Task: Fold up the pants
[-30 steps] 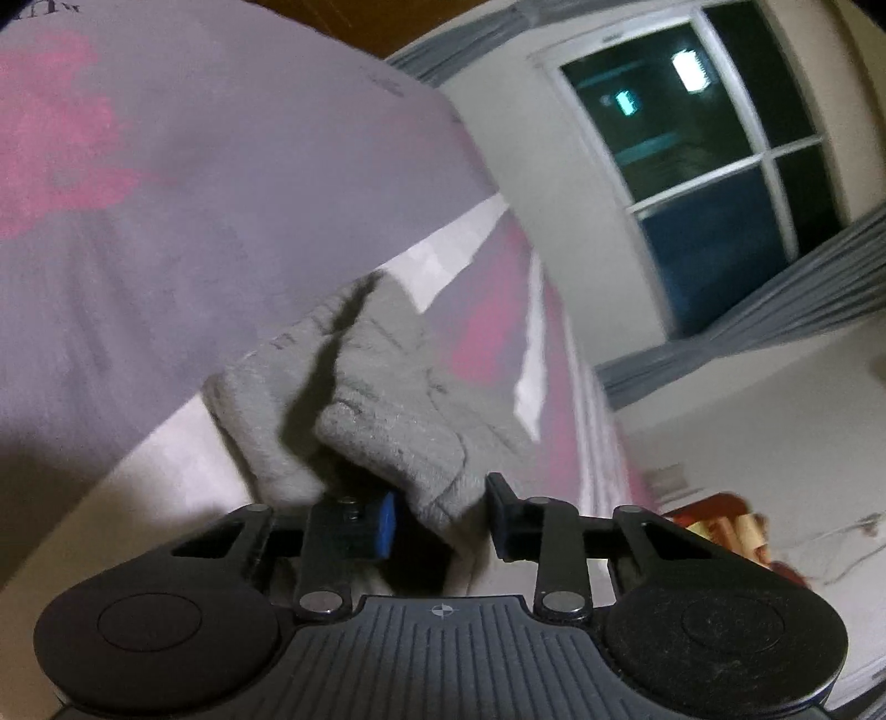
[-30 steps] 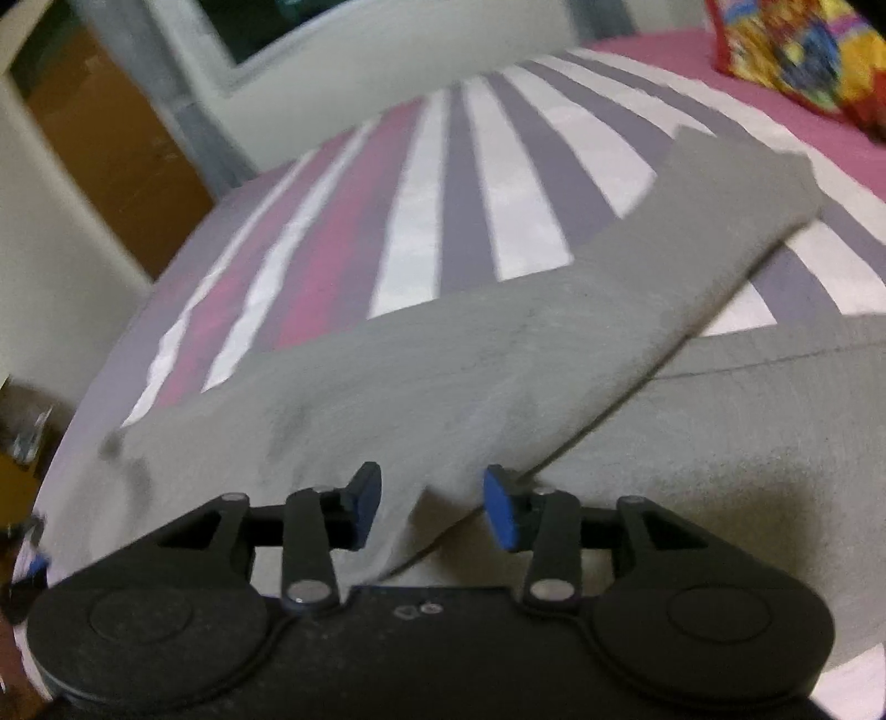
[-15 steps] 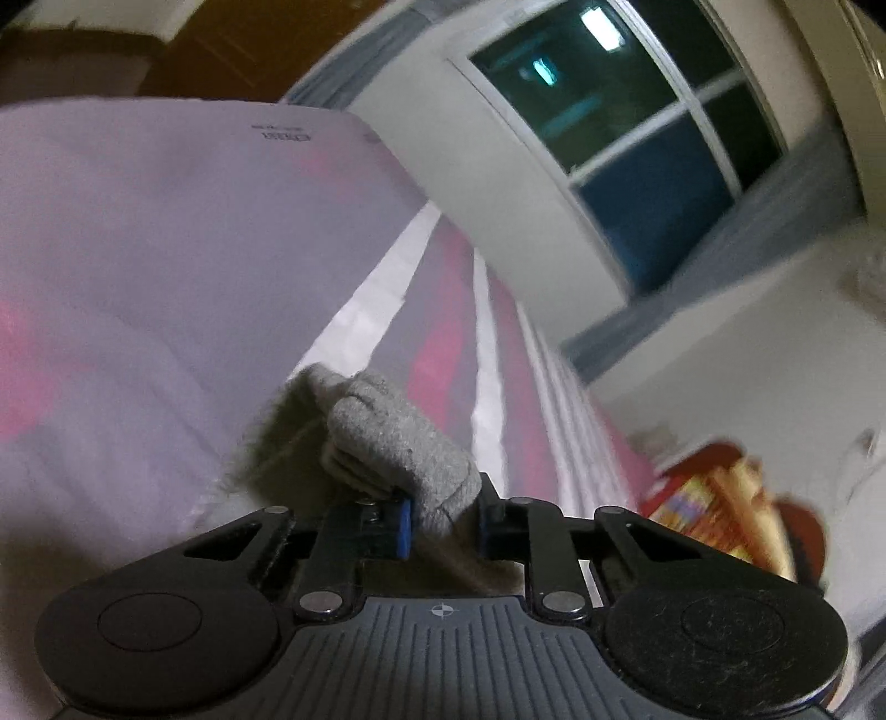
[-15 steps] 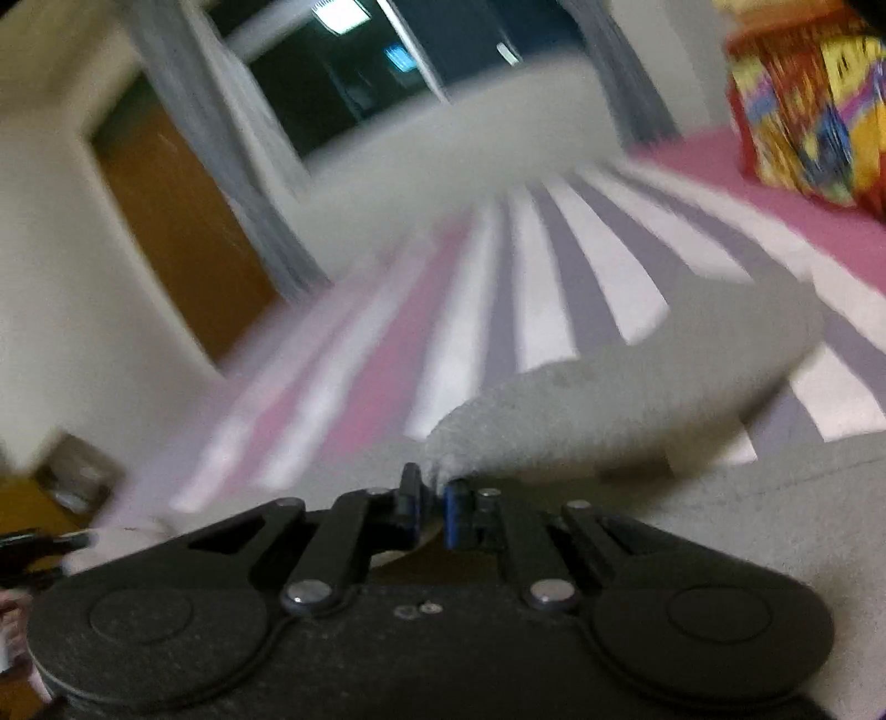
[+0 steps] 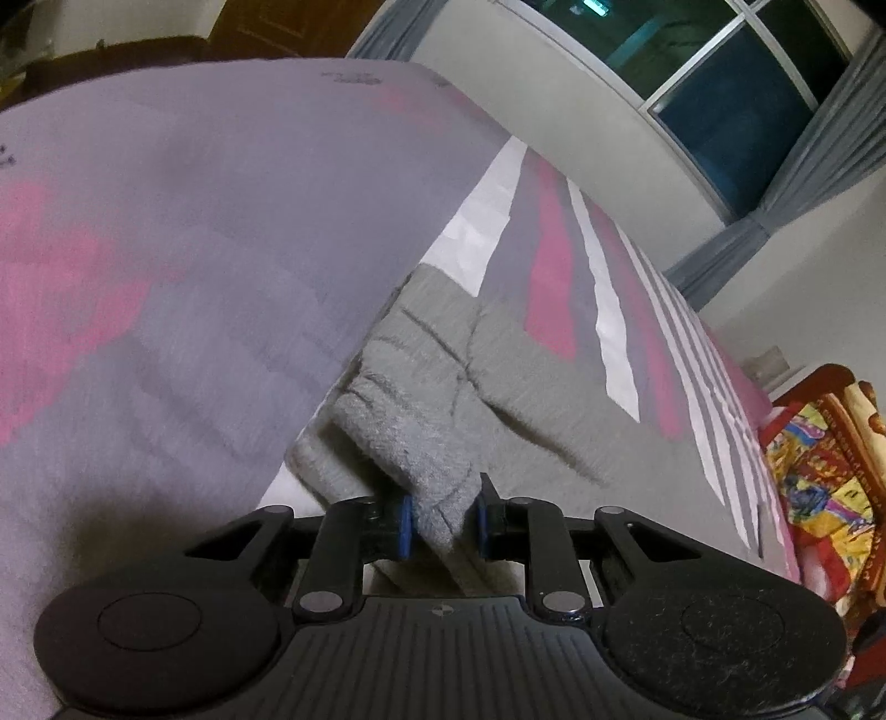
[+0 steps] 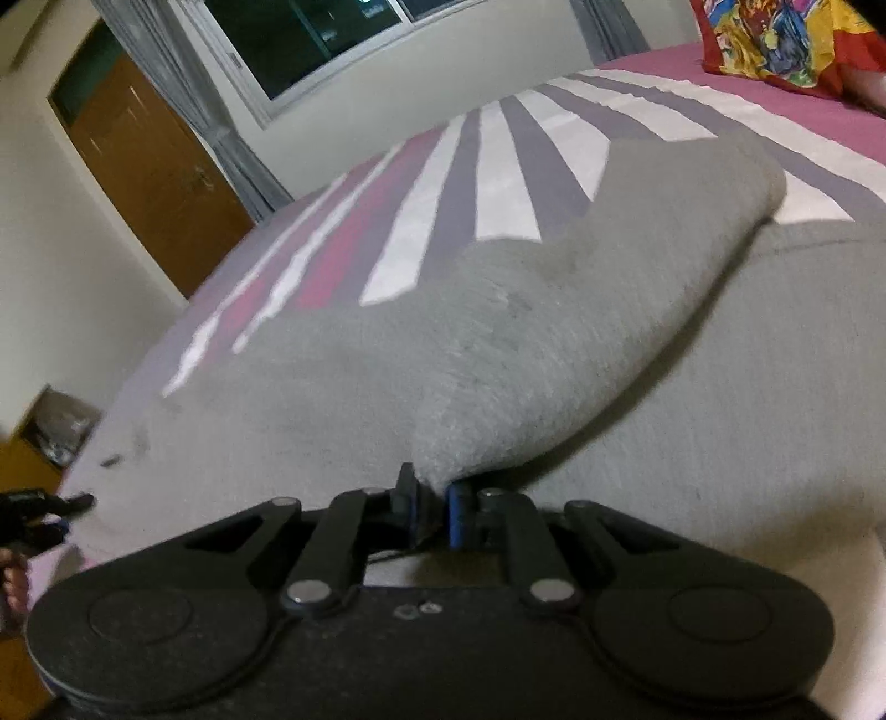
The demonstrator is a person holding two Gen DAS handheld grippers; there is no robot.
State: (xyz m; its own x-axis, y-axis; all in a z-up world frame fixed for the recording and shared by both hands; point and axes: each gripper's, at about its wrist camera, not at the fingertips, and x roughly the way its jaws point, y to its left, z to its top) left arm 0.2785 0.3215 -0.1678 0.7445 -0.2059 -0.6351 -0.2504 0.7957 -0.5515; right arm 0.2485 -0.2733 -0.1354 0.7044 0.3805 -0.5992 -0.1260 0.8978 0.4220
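Observation:
Grey fleece pants lie on a bed with a striped purple, pink and white cover. My left gripper is shut on a bunched fold of the pants at their near end. In the right wrist view the pants spread across the bed, one leg lying over the other. My right gripper is shut on a pinched edge of that upper leg and lifts it a little. The left gripper shows small at the far left edge of that view.
A colourful cushion lies at the head of the bed and shows in the right wrist view too. A window with grey curtains and a brown door stand beyond the bed. The bed edge drops off at left.
Both grippers have gone from open to shut on the pants fabric. Each has since lifted its hold a little, and both views have swung.

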